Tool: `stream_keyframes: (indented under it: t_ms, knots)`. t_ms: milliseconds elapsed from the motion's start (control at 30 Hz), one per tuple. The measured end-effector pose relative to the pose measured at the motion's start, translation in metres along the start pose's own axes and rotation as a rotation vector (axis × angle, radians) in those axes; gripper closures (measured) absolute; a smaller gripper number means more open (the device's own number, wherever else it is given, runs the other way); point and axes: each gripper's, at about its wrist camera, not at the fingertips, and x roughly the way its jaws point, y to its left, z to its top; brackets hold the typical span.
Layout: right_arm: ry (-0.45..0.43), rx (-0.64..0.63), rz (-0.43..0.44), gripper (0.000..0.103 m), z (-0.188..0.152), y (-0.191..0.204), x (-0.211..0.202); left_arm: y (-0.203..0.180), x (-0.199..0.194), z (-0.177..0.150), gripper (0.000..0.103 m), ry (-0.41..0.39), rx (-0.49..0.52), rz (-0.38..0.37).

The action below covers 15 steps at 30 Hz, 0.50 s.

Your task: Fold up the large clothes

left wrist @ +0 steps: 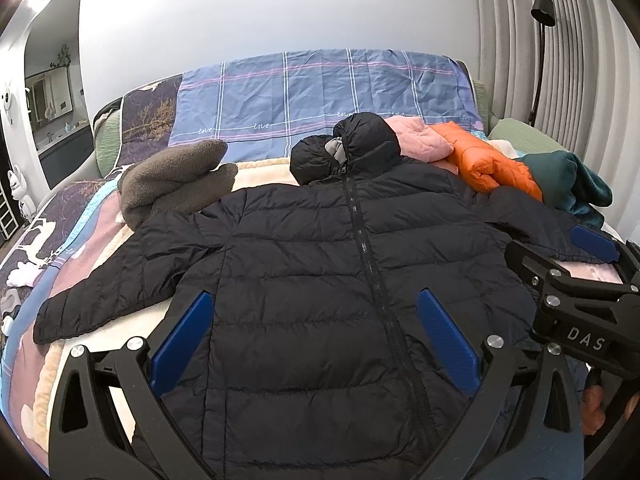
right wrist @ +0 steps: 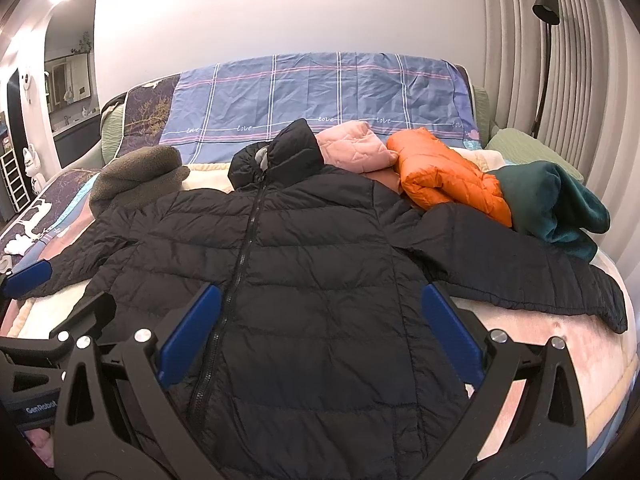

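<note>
A black hooded puffer jacket [left wrist: 320, 248] lies flat on the bed, zipper up, both sleeves spread out to the sides; it also shows in the right wrist view [right wrist: 320, 248]. My left gripper [left wrist: 316, 328] is open above the jacket's lower left body, holding nothing. My right gripper [right wrist: 320, 320] is open above the lower right body, holding nothing. The right gripper also shows at the right edge of the left wrist view [left wrist: 592, 248], near the right sleeve. The left gripper's blue finger [right wrist: 30, 276] shows at the left edge of the right wrist view, by the left sleeve cuff.
A grey fleece garment [left wrist: 172, 180] lies at the back left. Pink [right wrist: 352, 148], orange [right wrist: 444, 176] and teal [right wrist: 548, 204] garments are heaped at the back right. A blue plaid sheet [left wrist: 320, 92] covers the headboard. A black floor lamp [left wrist: 542, 40] stands at the right.
</note>
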Motion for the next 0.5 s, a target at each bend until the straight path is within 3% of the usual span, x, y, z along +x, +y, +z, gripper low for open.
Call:
stream_keyframes:
  t_ms: [500]
  knots:
    - [0.006, -0.001, -0.003, 0.002, -0.0016, -0.0009, 0.0006, 0.0002, 0.0000, 0.0002, 0.001, 0.000, 0.000, 0.000]
